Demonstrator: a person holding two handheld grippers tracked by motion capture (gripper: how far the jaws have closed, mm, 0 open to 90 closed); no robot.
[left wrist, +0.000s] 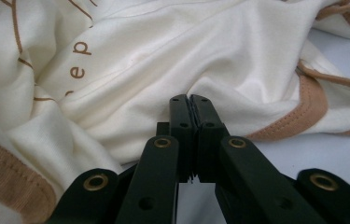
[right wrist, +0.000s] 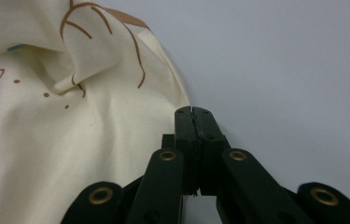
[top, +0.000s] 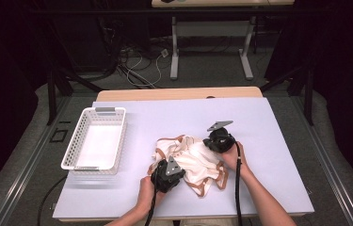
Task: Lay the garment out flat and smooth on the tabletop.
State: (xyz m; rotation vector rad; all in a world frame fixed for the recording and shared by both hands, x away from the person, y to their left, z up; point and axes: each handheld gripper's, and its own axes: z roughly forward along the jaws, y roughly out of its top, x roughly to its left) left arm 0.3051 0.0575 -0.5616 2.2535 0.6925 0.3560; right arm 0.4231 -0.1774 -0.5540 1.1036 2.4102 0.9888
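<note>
A crumpled cream garment with tan trim and tan print lies on the pale lilac table, right of centre. My left gripper sits at the garment's near left side. In the left gripper view the garment puckers toward the left gripper, whose jaws are pressed together on a fold. My right gripper is at the garment's far right side. In the right gripper view the garment has its curved edge running into the tips of the right gripper, jaws together.
A white slatted basket stands empty at the table's left side. The table's wooden back edge lies beyond the lilac cover. Farther back are a second table's legs and loose cables on the floor.
</note>
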